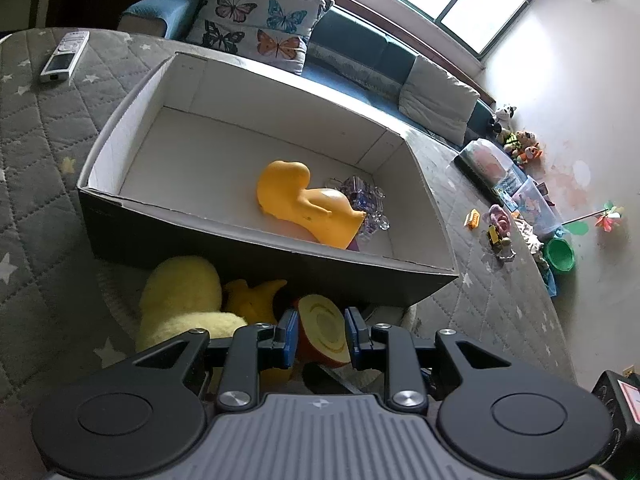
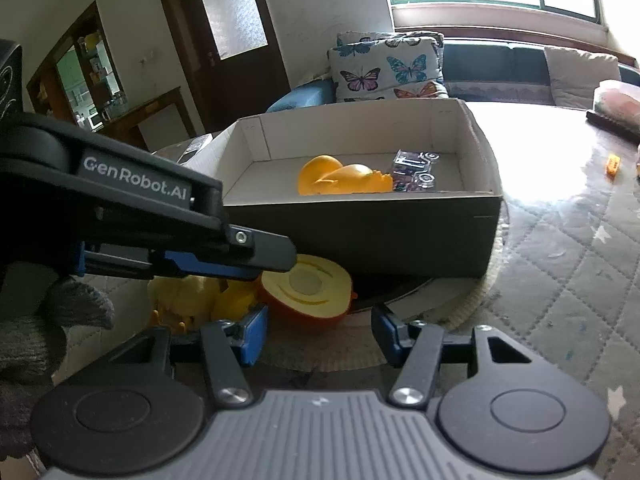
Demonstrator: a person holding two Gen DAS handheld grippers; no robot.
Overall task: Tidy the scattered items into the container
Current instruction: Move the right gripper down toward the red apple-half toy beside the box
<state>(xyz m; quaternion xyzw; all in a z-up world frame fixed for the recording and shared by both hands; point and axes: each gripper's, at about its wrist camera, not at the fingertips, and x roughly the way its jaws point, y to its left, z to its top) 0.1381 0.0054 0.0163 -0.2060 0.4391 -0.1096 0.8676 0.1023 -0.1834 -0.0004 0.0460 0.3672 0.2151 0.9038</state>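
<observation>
Beside the box (image 1: 256, 240), the left claw (image 1: 322, 334) is pinching the orange toy half (image 1: 324, 330); the spread right claw (image 2: 320, 332) is waiting. Lifting should clear the wall.

Orange toy duck (image 1: 298, 204) in a white-lined black box (image 1: 248, 256); butterfly-print pillow (image 1: 260, 20) behind.

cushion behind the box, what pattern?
Coloured butterflies on white, on the cushion; the left wrist view shows it best.
</observation>
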